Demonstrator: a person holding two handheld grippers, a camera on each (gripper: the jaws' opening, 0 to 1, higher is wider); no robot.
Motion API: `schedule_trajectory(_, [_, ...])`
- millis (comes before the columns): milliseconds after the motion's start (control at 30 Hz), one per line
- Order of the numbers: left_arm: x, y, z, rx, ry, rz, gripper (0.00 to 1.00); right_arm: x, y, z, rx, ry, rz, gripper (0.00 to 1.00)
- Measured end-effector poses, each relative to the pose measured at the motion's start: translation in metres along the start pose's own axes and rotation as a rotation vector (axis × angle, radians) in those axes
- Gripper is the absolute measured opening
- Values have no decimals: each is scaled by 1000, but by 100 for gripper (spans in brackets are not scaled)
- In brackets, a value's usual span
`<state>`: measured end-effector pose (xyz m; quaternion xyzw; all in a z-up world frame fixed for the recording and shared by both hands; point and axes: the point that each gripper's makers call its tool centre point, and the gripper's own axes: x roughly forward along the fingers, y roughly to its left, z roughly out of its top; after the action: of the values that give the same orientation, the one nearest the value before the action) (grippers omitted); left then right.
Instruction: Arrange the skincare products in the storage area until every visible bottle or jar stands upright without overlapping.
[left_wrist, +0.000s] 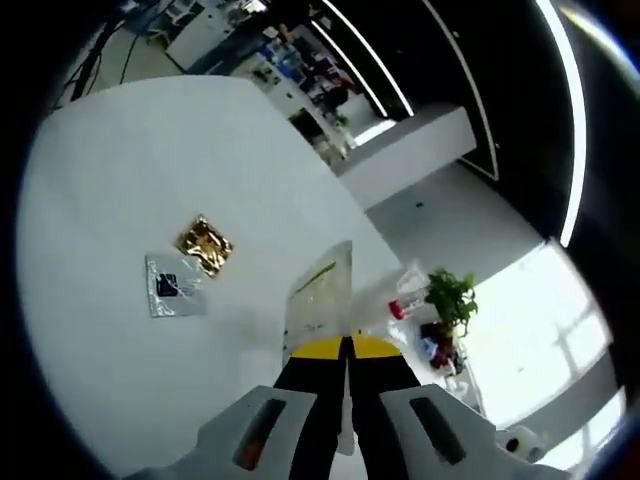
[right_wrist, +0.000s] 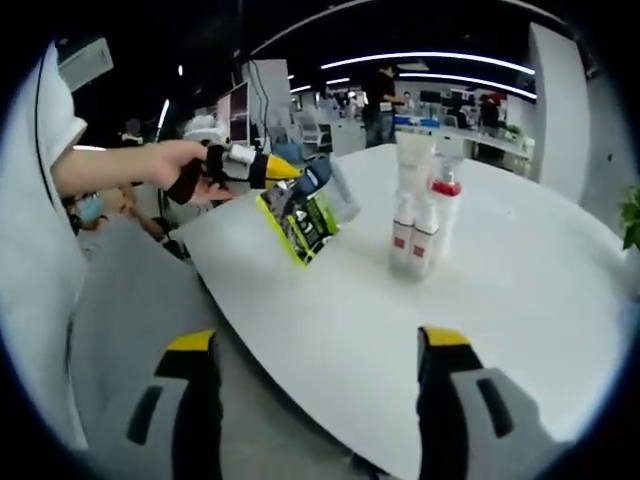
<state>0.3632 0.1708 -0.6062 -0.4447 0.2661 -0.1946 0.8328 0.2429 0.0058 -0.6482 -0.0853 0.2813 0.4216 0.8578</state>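
I am pinching a clear sachet (left_wrist: 322, 295) in my left gripper (left_wrist: 347, 352), jaws closed on its edge; in the right gripper view it is hanging over the table edge (right_wrist: 300, 215) at 10 o'clock from the bottles. White bottles with red caps (right_wrist: 420, 225) are standing upright, touching, on the white table (right_wrist: 520, 290). My right gripper (right_wrist: 320, 345) is hovering with jaws wide apart, holding nothing. A gold packet (left_wrist: 205, 245) and a silver packet (left_wrist: 172, 285) are lying at 9 o'clock from the sachet.
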Motion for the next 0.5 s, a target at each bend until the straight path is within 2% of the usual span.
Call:
schedule_trajectory(100, [-6,-14,-4,7,10,-48,0,0,5,5,27,-20,38,80])
schedule_trajectory(167, [-10,-27,-7,21,22,-93,0,2,9,15,80,-68,67,80])
schedule_trajectory(367, [-20,-49,-16,86,46,-144,0,5,18,34,145,-138,124,79])
schedule_trajectory(500, [-28,-69,-24,64,63,-217,0,9,28,46,208,-192,197,78])
